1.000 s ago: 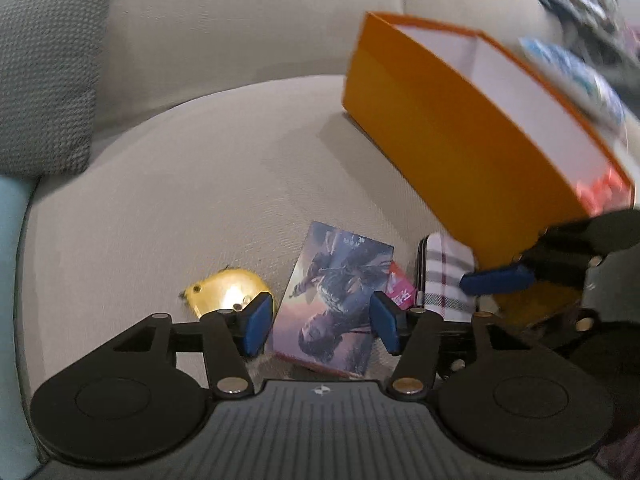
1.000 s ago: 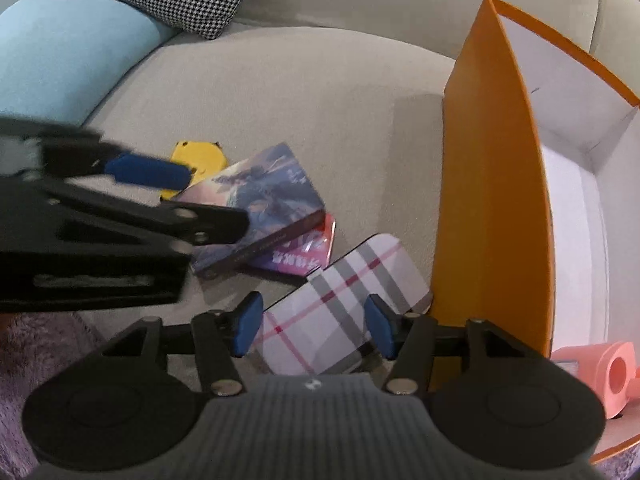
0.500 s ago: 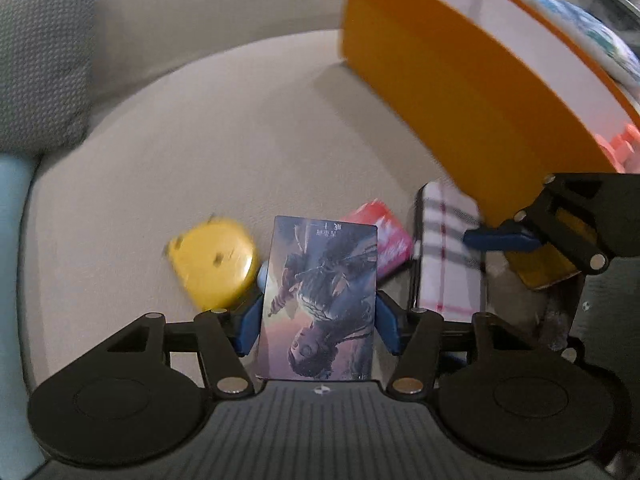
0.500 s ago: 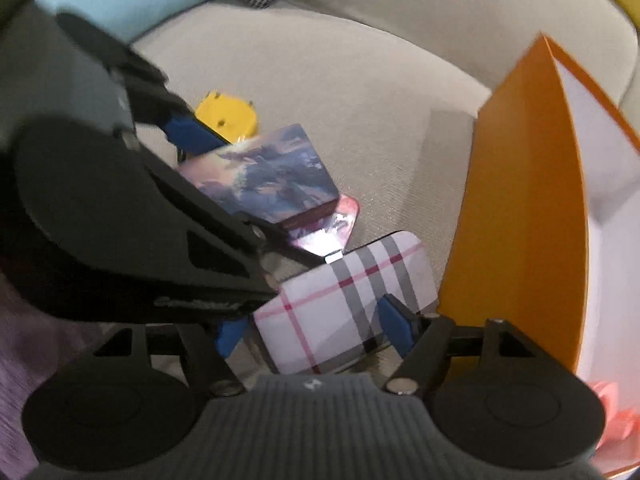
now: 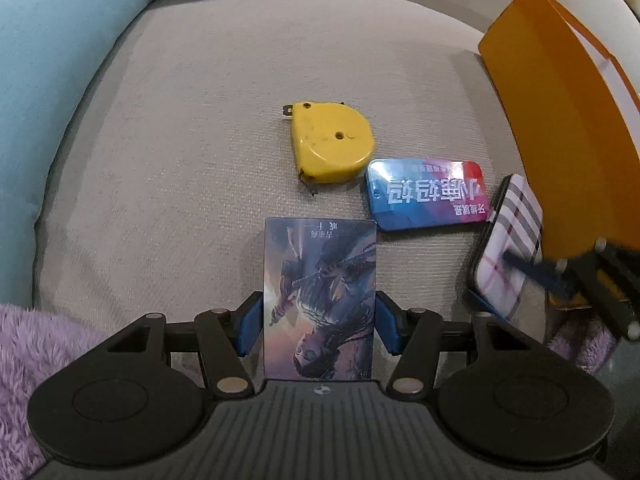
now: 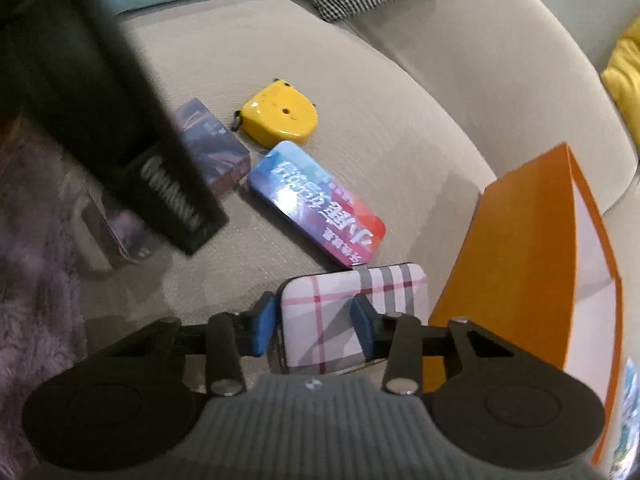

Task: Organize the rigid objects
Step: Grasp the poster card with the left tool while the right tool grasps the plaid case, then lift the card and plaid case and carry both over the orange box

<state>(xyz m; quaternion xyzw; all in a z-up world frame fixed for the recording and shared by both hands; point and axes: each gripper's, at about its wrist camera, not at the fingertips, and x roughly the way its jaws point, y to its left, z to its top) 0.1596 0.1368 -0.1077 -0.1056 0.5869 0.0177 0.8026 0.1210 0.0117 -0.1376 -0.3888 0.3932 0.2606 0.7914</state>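
Lifted off the sofa since a second ago, the illustrated box (image 5: 320, 300) sits clenched in the left claw (image 5: 319, 326) and the plaid case (image 6: 352, 312) in the right claw (image 6: 316, 326), both apparently bound for the orange box (image 6: 520, 280) at right.

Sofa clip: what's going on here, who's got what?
A person is tidying items on the sofa with two handheld grippers. The left gripper is shut on the illustrated box, and the right gripper is shut on the plaid case. The yellow tape measure and the blue-red tin lie on the cushion. The orange box stands open at the right.
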